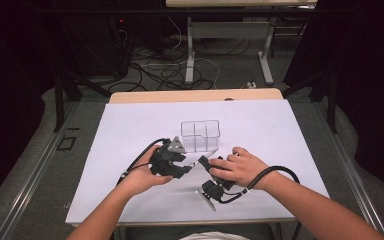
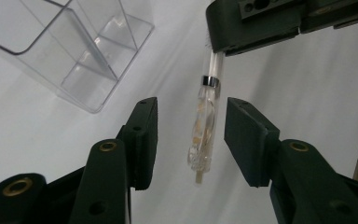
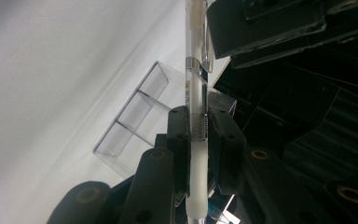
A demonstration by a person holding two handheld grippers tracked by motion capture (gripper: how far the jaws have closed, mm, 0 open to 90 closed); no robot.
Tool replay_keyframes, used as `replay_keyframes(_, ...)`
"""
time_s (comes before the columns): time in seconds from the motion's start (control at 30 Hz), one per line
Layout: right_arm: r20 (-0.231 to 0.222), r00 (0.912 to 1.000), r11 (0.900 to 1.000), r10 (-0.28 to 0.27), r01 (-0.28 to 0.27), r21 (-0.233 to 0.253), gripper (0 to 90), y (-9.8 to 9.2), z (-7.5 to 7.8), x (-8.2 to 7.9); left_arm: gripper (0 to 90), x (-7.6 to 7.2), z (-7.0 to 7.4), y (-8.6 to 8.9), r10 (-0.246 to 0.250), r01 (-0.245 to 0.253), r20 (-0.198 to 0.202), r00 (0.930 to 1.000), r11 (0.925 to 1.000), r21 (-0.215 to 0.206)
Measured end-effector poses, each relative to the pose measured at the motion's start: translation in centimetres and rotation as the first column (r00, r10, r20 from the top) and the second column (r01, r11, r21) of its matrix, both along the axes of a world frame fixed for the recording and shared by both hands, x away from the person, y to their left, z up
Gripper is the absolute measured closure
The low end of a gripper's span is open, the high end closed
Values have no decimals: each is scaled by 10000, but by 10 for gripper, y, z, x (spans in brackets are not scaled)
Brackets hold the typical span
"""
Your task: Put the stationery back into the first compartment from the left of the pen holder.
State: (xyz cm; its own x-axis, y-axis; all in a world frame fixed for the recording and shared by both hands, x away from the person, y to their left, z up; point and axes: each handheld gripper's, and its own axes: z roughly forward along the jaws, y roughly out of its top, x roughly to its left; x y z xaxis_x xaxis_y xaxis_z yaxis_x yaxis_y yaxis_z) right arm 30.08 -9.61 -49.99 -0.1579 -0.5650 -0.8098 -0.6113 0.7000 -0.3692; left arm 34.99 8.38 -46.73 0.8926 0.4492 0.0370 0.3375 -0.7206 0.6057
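A clear plastic pen (image 1: 207, 154) with a metal band hangs in the air between my two grippers, just in front of a clear compartmented box (image 1: 200, 135). My right gripper (image 3: 198, 114) is shut on the pen's (image 3: 195, 84) frosted barrel. In the left gripper view the pen (image 2: 204, 130) points down from the right gripper (image 2: 251, 25) at the top. Its lower end lies between the jaws of my left gripper (image 2: 191, 107), which stand open on either side without touching it. In the high view the left gripper (image 1: 182, 167) sits left of the pen.
The clear box (image 2: 74, 60) stands empty on the white table sheet (image 1: 130, 130), close behind both grippers; it also appears in the right gripper view (image 3: 135, 116). Cables trail from both hands. Beyond the table's far wooden edge (image 1: 195, 95) are desk legs and floor cables.
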Motion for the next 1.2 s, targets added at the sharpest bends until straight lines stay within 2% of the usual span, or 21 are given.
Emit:
replay_keyframes(0.17,-34,10000,10000,87,-87,-33,800,1,-1,0,582,1,-1,-8,-191,195,-111,9998,9991,369)
replay_keyframes(0.27,-129,9999,10000,-47,46,-36,800,1,-2,-1,595,3,-1,-12,-353,364,-273,9990,9986,385)
replay_keyframes(0.3,-179,9998,10000,59,-58,65,800,1,-3,-1,609,3,-1,-12,-413,424,-285,9987,9982,420)
replay_keyframes(0.47,-86,9998,9998,195,-195,-40,800,3,-4,-1,642,4,-5,-17,-413,432,-529,9977,9984,356)
replay_keyframes(0.53,-56,9998,9998,174,-175,-95,800,4,-4,-1,663,5,-5,-18,-512,543,-574,9970,9970,542)
replay_keyframes(0.63,-164,9998,9999,125,-127,-100,800,4,-5,-1,679,5,-6,-20,-562,594,-604,9966,9968,537)
replay_keyframes(0.77,-121,9997,9995,231,-234,-217,800,5,-6,0,737,5,-6,-21,-696,733,-509,9963,9944,762)
replay_keyframes(0.87,-211,9995,9997,223,-224,-64,800,5,-8,1,775,7,-7,-20,-725,764,-462,9963,9932,875)
replay_keyframes(0.97,-87,9996,9995,270,-272,-171,800,6,-8,0,782,7,-7,-19,-784,824,-454,9959,9922,934)
replay_keyframes(1.2,-276,9992,9994,303,-307,-137,800,8,-10,0,789,6,-10,-18,-794,837,-485,9957,9921,932)
